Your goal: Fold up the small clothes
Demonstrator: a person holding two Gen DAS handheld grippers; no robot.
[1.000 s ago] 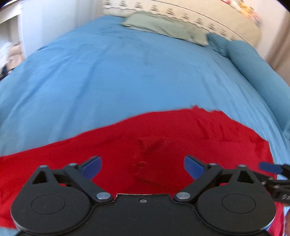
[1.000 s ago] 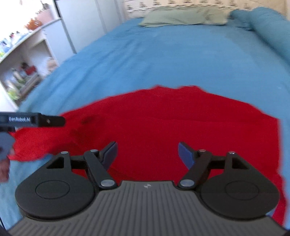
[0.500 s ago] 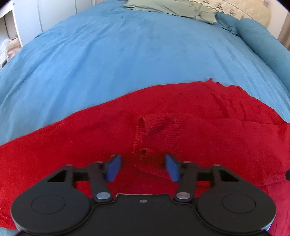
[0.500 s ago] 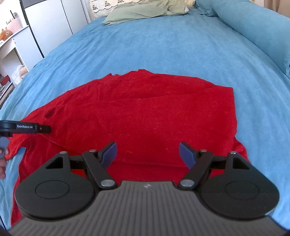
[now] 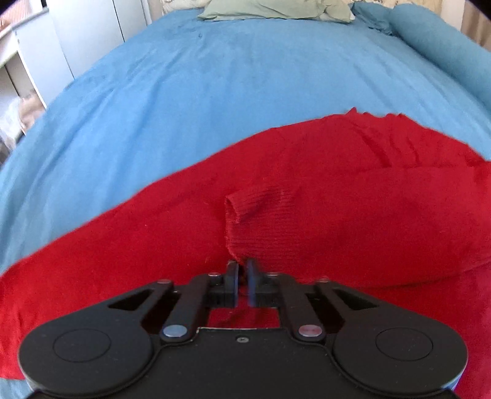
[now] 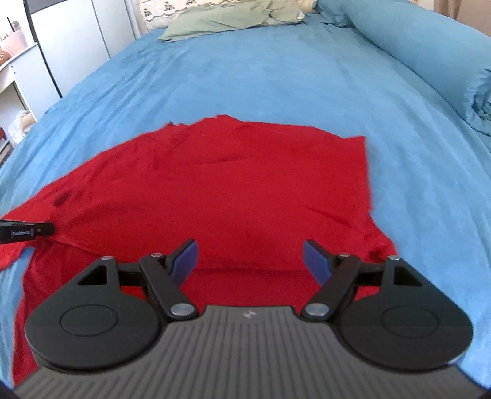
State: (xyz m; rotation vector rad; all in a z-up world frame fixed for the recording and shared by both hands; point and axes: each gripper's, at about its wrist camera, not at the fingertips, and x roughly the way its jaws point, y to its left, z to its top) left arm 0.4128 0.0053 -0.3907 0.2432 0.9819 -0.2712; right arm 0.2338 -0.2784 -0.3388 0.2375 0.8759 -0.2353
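A red knitted sweater [image 5: 353, 172] lies spread on the blue bed cover [image 5: 230, 79]. One sleeve is folded across it, and its ribbed cuff [image 5: 260, 221] ends right in front of my left gripper [image 5: 242, 268]. The jaws of that gripper are closing, and the cuff's near edge is pinched between them. In the right wrist view the sweater [image 6: 245, 190] fills the middle, and my right gripper [image 6: 250, 256] stands open over its near edge with nothing between the pads. A tip of the left gripper [image 6: 33, 230] shows at the left edge, on the red cloth.
A green pillow [image 6: 227, 21] lies at the head of the bed. A blue bolster [image 6: 423, 46] runs along the bed's right side. White cupboards [image 6: 79, 46] and a shelf unit [image 6: 12, 76] stand beyond the left edge.
The left gripper has sunk onto the sleeve cuff and its jaws have gone from wide to nearly together on it. The right gripper shifted over the sweater and stayed open.
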